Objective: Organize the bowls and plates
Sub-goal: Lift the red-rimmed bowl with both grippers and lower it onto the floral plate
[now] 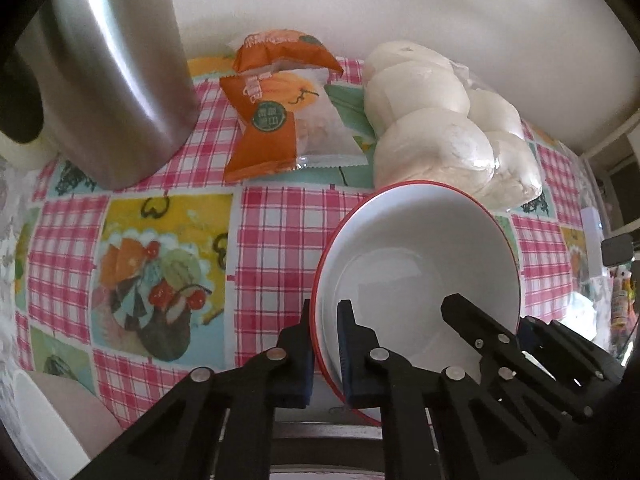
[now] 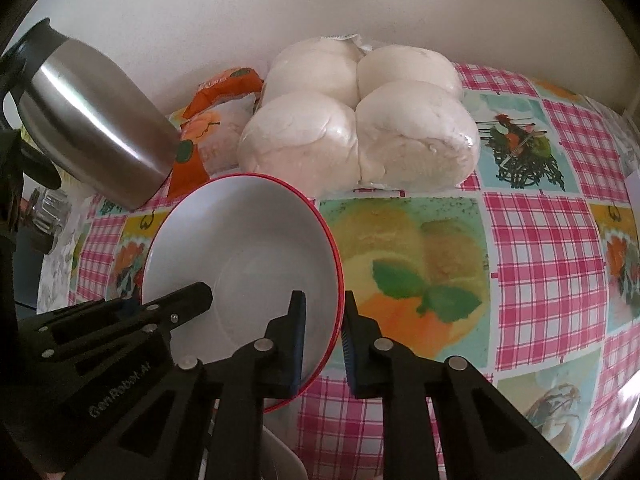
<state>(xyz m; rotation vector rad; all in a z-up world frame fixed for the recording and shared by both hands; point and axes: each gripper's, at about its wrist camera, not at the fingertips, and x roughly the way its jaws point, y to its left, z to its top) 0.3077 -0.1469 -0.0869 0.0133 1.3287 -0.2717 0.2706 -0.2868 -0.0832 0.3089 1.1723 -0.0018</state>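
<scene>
Your left gripper (image 1: 325, 356) and your right gripper (image 2: 323, 344) both clamp the same white, red-rimmed bowl (image 1: 416, 264), one on each side of its rim. In the left wrist view, one blue pad sits outside the wall and the other inside, pinching the rim's left edge. In the right wrist view, the pads likewise straddle the rim's right edge, closed on it. The bowl is tilted toward the cameras, over the near part of the checked tablecloth (image 1: 276, 240); whether its base touches the cloth cannot be told. Beyond the bowl, just behind its far rim, lies a clear bag of white buns (image 2: 356, 128). Left of the buns rest orange snack packets (image 1: 276, 116), and further left stands a steel thermos jug (image 1: 116, 72). All three sit against the pale wall.
</scene>
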